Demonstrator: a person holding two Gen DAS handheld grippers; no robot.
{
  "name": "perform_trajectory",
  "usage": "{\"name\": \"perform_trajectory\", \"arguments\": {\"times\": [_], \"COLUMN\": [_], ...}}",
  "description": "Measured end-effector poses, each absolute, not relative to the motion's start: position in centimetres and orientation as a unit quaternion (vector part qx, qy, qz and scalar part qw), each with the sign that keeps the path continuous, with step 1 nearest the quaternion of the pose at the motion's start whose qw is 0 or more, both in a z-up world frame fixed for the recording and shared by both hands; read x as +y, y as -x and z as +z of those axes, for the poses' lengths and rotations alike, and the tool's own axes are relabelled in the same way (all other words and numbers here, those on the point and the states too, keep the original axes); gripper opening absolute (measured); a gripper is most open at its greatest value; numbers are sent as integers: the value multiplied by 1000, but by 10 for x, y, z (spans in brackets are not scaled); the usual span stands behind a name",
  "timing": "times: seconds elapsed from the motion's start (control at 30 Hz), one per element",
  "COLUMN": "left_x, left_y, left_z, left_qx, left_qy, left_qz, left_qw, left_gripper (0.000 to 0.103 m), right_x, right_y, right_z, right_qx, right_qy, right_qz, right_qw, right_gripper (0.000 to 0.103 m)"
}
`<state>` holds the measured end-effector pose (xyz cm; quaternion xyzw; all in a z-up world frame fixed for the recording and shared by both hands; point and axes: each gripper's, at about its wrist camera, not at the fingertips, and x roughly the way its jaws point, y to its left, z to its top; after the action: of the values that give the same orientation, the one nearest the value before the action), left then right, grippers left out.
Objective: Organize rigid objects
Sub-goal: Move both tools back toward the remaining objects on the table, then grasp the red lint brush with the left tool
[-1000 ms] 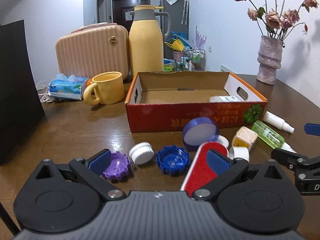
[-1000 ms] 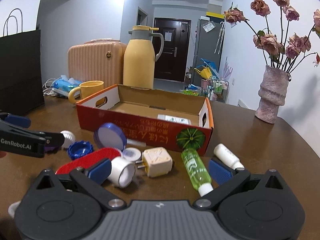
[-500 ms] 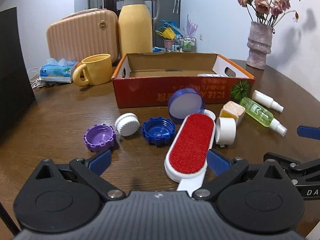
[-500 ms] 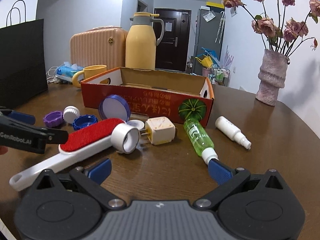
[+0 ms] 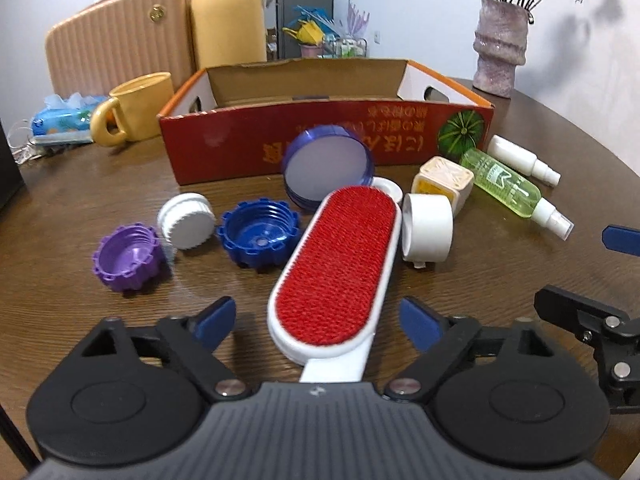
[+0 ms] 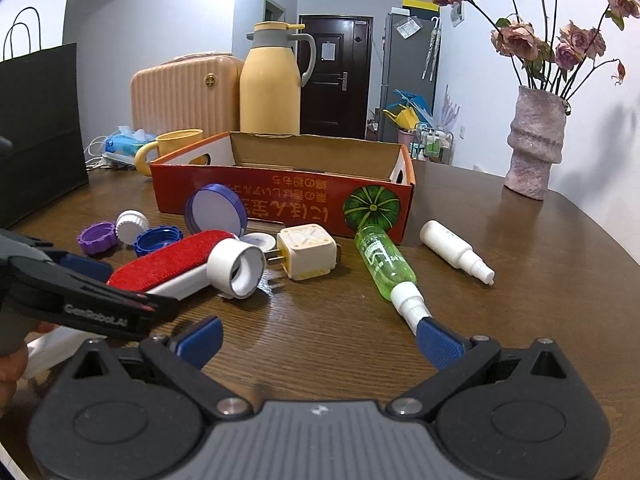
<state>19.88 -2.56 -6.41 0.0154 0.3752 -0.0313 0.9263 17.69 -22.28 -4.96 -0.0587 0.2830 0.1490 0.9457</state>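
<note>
A dark brown wooden table [image 6: 500,288] with a rounded edge fills both views, in a white-walled room with a dark door [image 6: 334,76] behind. Beyond the left gripper [image 5: 318,318] stands a red cardboard box [image 5: 320,140], open on top, and past it a yellow mug [image 5: 138,108], a yellow thermos jug [image 5: 228,16], a peach ribbed case [image 5: 116,40] and, further right, a pinkish vase [image 5: 500,46] of dried roses. A black paper bag [image 6: 38,124] stands far left of the right gripper [image 6: 318,338]. The left gripper's jaws have just been closing, yet they stand apart with a gap on each side of the lint brush [image 5: 340,272]; its red pad lies flat on the table between the blue fingertips [image 5: 216,320] and its white handle runs back under the gripper body, neither pad pressing on it. Just ahead and left of these fingers lie a purple cap [image 5: 128,256], a white ribbed cap [image 5: 186,220] and a blue cap [image 5: 258,232]; ahead and right lie a white tape roll [image 5: 428,226], a cream plug adapter [image 5: 444,182] and a round blue-rimmed lid [image 5: 328,168] leaning on the box. The right gripper is wide open and holds nothing, over bare table; its right fingertip sits at the white nozzle of the green spray bottle [image 6: 386,266], though I cannot tell whether they touch. A white spray bottle [image 6: 456,250] lies further right.
</note>
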Motion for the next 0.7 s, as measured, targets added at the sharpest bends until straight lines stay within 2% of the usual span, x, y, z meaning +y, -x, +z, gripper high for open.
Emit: {"name": "perform_trajectory", "arguments": {"times": [0.07,0.17,0.2,0.7], "left_x": [-27,-29,-28,-20], "left_y": [-200,-199,-198,-178], "left_z": [-66,-65,-65,-52], "left_qx": [378,370,368,329], "left_qy": [-16,-17,-16,2], "left_qz": [-33,-39,-39,-44], "left_qw": [925,928,929,943], "left_gripper": [79,63,61,58], "right_x": [-224,-225,-225,-222], "right_y": [-177,-179,-180,-183], "right_z": [-50,-52,-52,-56], "right_qx": [284,286,286,293], "right_qy": [58,56,55,55], "right_qz": [148,146,146,149], "right_qw": [946,946,945,943], "right_gripper": [103,103,103,103]}}
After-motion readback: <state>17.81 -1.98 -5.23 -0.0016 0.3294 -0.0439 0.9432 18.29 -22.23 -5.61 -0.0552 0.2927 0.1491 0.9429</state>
